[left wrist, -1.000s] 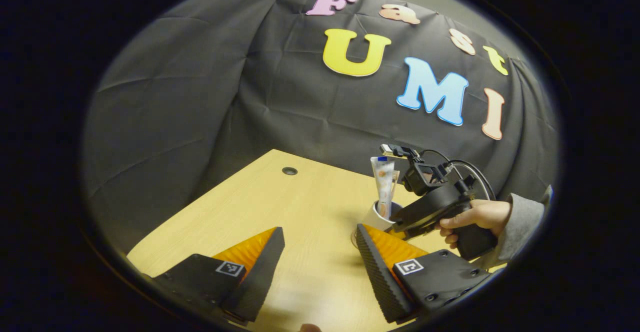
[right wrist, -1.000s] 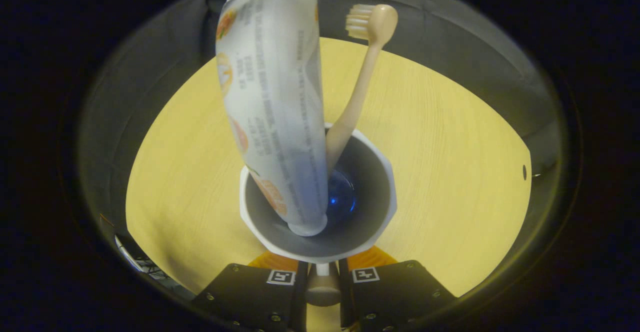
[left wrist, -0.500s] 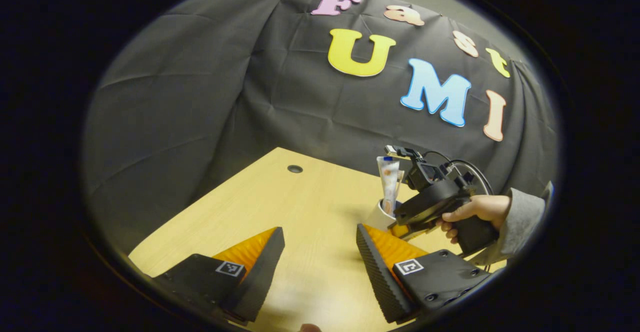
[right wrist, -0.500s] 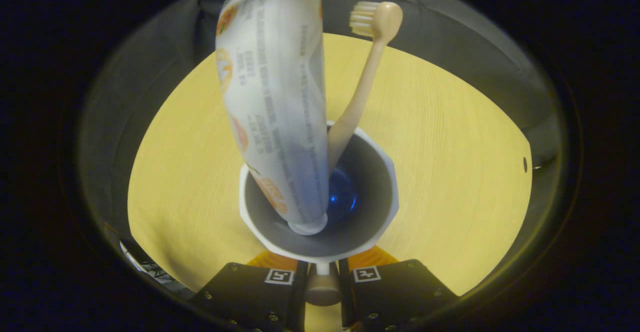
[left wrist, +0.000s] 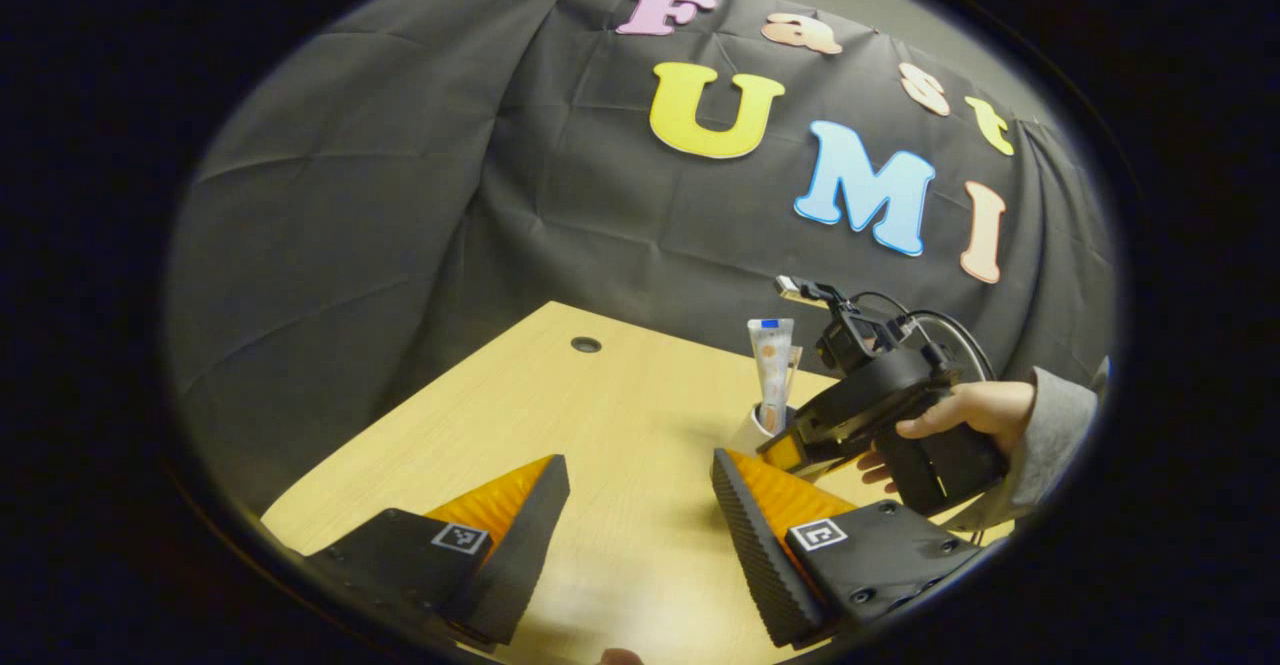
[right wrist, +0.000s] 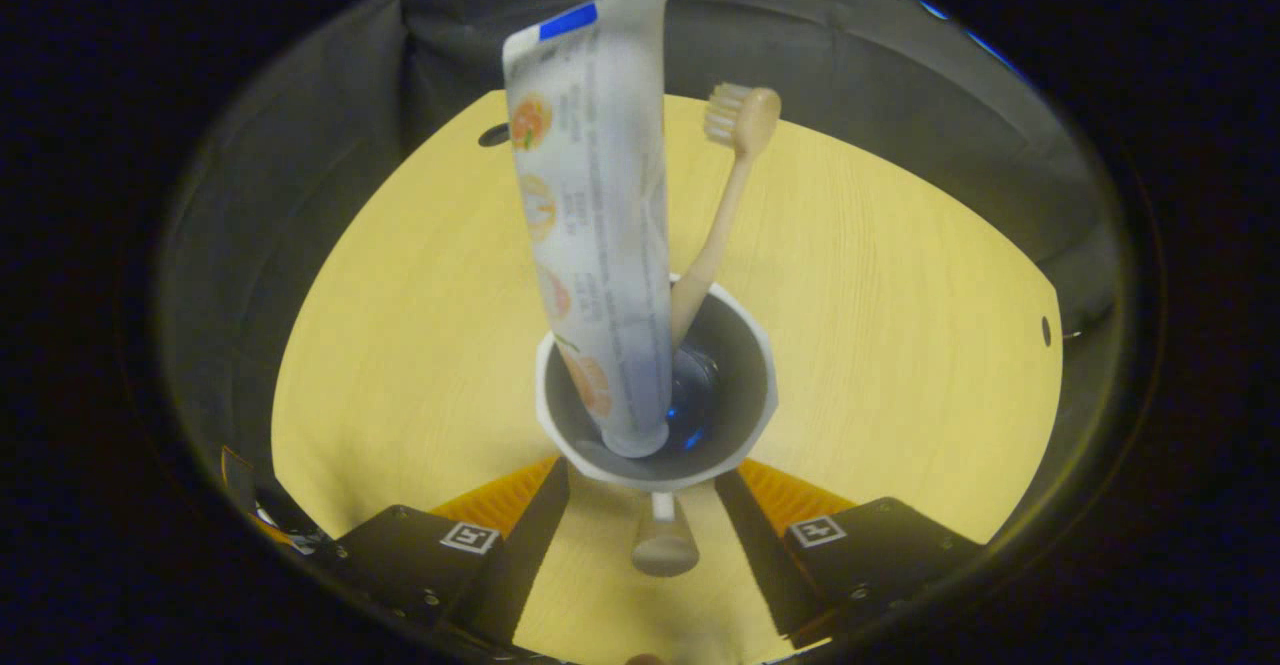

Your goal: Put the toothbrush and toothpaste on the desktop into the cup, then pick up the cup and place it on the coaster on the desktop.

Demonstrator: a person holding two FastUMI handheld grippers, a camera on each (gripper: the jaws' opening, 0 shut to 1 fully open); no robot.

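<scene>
With jaws wide, right gripper (right wrist: 650, 520) straddles cup (right wrist: 752, 415) handle

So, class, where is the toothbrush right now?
In the right gripper view, the toothbrush stands in the cup, leaning right of the toothpaste, bristles up, on the desk.

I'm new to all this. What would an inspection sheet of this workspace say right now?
Surface: pale wooden desktop, with a round hole.
Job's things: toothpaste and toothbrush stand in the white cup; coaster nothing seen.
Clutter: nothing seen.
Grippers: right gripper open, fingers either side of the cup's handle; left gripper open, empty.
Cables: black cables on the right gripper.
Surroundings: black cloth wall.
</scene>
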